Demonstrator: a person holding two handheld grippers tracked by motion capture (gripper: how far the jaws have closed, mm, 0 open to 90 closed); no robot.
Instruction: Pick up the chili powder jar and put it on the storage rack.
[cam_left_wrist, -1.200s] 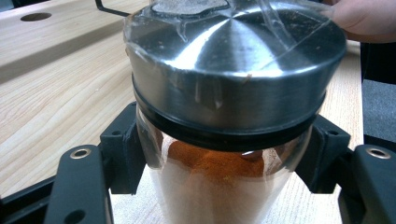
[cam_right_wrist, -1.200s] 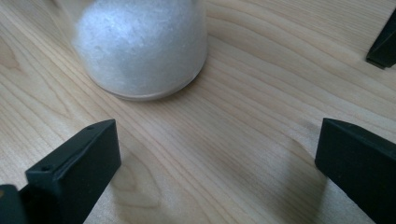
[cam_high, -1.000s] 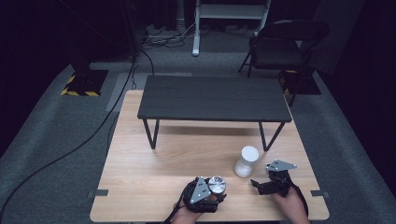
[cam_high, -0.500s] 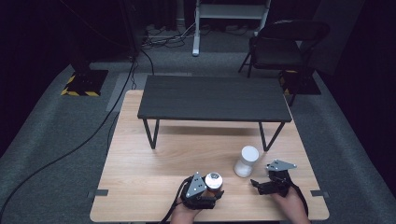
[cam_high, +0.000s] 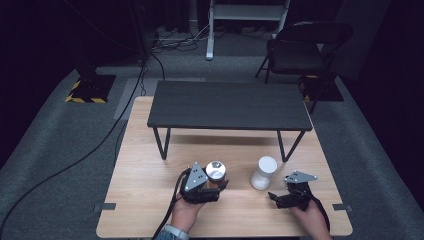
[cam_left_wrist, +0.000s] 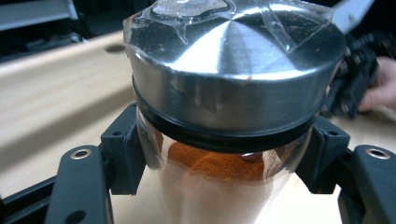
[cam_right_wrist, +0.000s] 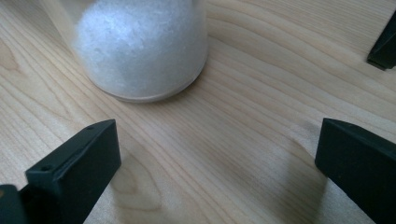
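A glass spice jar (cam_left_wrist: 219, 182) with a steel lid (cam_left_wrist: 233, 70) and orange-red powder inside sits between the jaws of my left gripper (cam_left_wrist: 224, 158), which is shut on its neck. From above, that jar (cam_high: 216, 171) and the left gripper (cam_high: 214, 183) hang over the front middle of the wooden table (cam_high: 145, 170). A white jar (cam_high: 263, 172) of white grains (cam_right_wrist: 140, 46) stands to the right. My right gripper (cam_high: 276, 196) lies just in front of it, open (cam_right_wrist: 219, 158), with bare wood between its jaws.
A low black bench (cam_high: 230, 105) spans the back half of the table; one of its legs (cam_high: 287, 146) stands close behind the white jar. A dark chair (cam_high: 300, 45) and cables lie on the floor beyond.
The left gripper has risen with the spice jar and shifted slightly towards the bench. The right gripper and the white jar have stayed put.
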